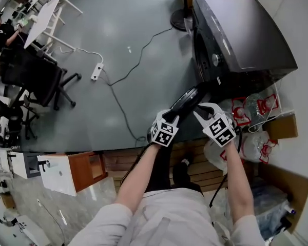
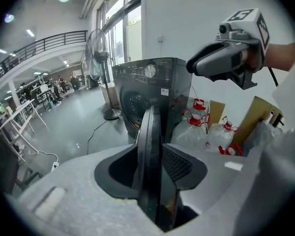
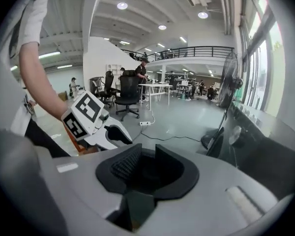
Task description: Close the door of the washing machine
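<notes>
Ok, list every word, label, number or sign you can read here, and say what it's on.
No text in any view is legible.
Sticker on the washing machine: too small to read.
Red print on the plastic bags: blurred, unreadable.
Left marker cube and right marker cube: black-and-white square patterns only, no letters or numbers.

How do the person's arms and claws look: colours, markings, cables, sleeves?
Both the left claw and right claw have pale grey shells with dark tips and black ribbed pads. Each carries a cube with black-and-white square markers. A black cable runs from the right one. The person wears short, light sleeves.
</notes>
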The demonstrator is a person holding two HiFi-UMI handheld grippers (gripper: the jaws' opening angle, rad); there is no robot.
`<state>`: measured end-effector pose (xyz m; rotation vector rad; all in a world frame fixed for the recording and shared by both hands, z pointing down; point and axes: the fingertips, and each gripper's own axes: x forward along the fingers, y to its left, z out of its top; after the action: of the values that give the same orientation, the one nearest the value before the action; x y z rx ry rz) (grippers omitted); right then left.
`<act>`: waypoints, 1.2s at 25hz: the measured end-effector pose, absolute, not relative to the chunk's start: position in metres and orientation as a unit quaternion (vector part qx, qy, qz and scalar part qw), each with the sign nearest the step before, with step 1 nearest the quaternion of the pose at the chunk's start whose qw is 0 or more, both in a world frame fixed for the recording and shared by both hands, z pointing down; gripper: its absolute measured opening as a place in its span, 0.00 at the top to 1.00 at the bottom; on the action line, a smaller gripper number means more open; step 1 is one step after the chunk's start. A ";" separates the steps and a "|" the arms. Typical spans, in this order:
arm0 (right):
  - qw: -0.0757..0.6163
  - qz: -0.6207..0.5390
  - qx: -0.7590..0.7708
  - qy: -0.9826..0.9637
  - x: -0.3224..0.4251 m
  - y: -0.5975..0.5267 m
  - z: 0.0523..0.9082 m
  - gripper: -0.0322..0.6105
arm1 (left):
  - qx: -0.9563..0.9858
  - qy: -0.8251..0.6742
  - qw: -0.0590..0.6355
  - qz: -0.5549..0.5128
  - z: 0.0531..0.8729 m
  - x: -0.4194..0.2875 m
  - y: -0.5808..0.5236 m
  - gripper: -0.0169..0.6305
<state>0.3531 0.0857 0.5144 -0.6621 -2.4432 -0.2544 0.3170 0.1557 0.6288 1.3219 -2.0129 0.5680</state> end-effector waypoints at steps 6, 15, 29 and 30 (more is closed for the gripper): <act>0.333 -0.169 -0.310 -0.874 0.330 0.103 0.555 0.76 | 0.503 -0.753 0.319 0.279 0.640 0.305 0.154 0.77; 0.376 -0.315 -0.367 -0.790 0.295 0.105 0.611 0.72 | 0.550 -0.707 0.331 0.298 0.642 0.275 0.163 0.77; 0.423 -0.373 -0.413 -0.715 0.205 0.125 0.653 0.73 | 0.639 -0.613 0.322 0.336 0.647 0.190 0.157 0.77; 0.429 -0.370 -0.407 -0.717 0.199 0.124 0.652 0.73 | 0.644 -0.602 0.322 0.346 0.647 0.183 0.157 0.78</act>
<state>0.1990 0.1245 0.6520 -1.0156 -1.7889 -0.9248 0.1830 0.1565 0.6467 1.6899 -1.5806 0.9092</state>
